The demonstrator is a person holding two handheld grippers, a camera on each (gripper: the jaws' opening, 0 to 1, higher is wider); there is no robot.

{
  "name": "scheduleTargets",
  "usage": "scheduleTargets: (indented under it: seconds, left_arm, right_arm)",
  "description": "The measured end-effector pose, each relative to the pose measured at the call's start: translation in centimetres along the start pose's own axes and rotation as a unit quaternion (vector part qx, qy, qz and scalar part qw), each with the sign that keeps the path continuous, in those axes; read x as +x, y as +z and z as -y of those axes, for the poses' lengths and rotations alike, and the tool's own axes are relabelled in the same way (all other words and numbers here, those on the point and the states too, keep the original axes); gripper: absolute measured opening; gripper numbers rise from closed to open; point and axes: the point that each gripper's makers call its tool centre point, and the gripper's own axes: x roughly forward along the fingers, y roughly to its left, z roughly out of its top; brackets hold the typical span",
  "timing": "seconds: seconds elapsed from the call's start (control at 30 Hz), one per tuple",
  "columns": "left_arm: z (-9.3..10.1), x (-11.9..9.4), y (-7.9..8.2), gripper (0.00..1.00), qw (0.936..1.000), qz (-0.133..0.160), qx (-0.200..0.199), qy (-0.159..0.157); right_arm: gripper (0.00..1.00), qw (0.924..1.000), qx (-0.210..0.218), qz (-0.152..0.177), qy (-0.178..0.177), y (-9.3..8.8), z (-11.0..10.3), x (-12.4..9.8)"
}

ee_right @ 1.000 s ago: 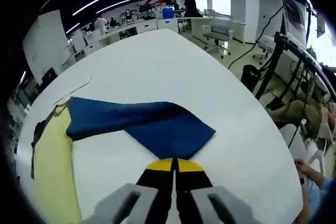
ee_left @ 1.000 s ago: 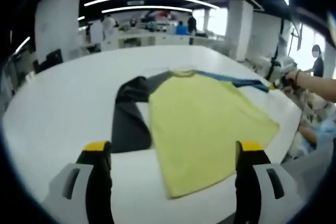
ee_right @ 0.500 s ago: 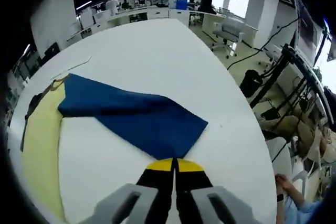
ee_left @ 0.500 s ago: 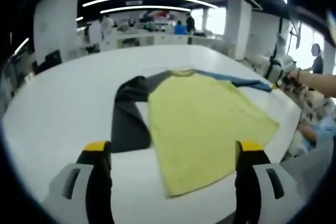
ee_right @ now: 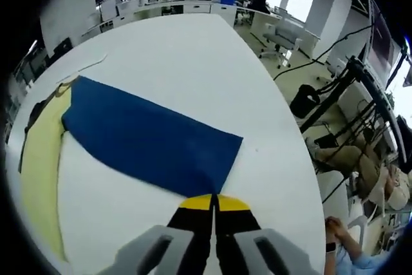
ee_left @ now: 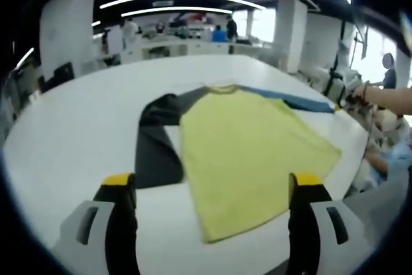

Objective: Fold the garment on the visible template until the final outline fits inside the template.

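A long-sleeved shirt lies flat on the white table [ee_left: 77, 133]: yellow body [ee_left: 248, 152], dark grey sleeve [ee_left: 154, 146] bent at the elbow, blue sleeve [ee_right: 148, 140] stretched out straight. My left gripper [ee_left: 212, 188] hovers open above the table's near edge, short of the yellow hem, holding nothing. My right gripper [ee_right: 214, 202] is shut on the cuff corner of the blue sleeve; in the left gripper view it shows at the far right [ee_left: 340, 88] with a person's hand [ee_left: 380, 98] behind it.
Beyond the table's right edge [ee_right: 296, 159] stand chairs [ee_right: 283, 37], cables and a seated person [ee_right: 360, 159]. Desks and people fill the background [ee_left: 187, 30]. A thin white strip [ee_right: 87, 66] lies on the table beyond the collar.
The right gripper has pulled the blue sleeve outward, flattening it from a creased shape into a straight band. The left gripper has stayed where it was.
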Motion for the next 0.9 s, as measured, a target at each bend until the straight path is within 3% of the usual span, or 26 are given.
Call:
scheduleTargets:
  seconds: [0.13, 0.3, 0.57, 0.77, 0.9]
  left_arm:
    - [-0.3, -0.1, 0.0, 0.94, 1.0000, 0.000, 0.001, 0.001]
    - [-0.4, -0.3, -0.2, 0.94, 1.0000, -0.001, 0.000, 0.002]
    - [0.6, -0.6, 0.3, 0.94, 1.0000, 0.000, 0.003, 0.003]
    - [1.0, -1.1, 0.8, 0.97, 0.9992, -0.007, 0.040, 0.001]
    - [0.6, -1.1, 0.7, 0.97, 0.9990, -0.009, 0.043, -0.005]
  right_arm:
    - [0.00, 1.0000, 0.004, -0.004, 0.001, -0.2, -0.2, -0.3]
    - [0.12, 0.9983, 0.057, 0.009, 0.001, 0.5, 0.1, -0.8]
    - [0.12, 0.9964, 0.085, -0.003, 0.011, 1.0, -0.2, 0.5]
    - [0.11, 0.9938, 0.110, -0.014, 0.001, 0.2, -0.7, -0.2]
    - [0.09, 0.9930, 0.116, -0.017, -0.007, 0.2, -0.9, -0.1]
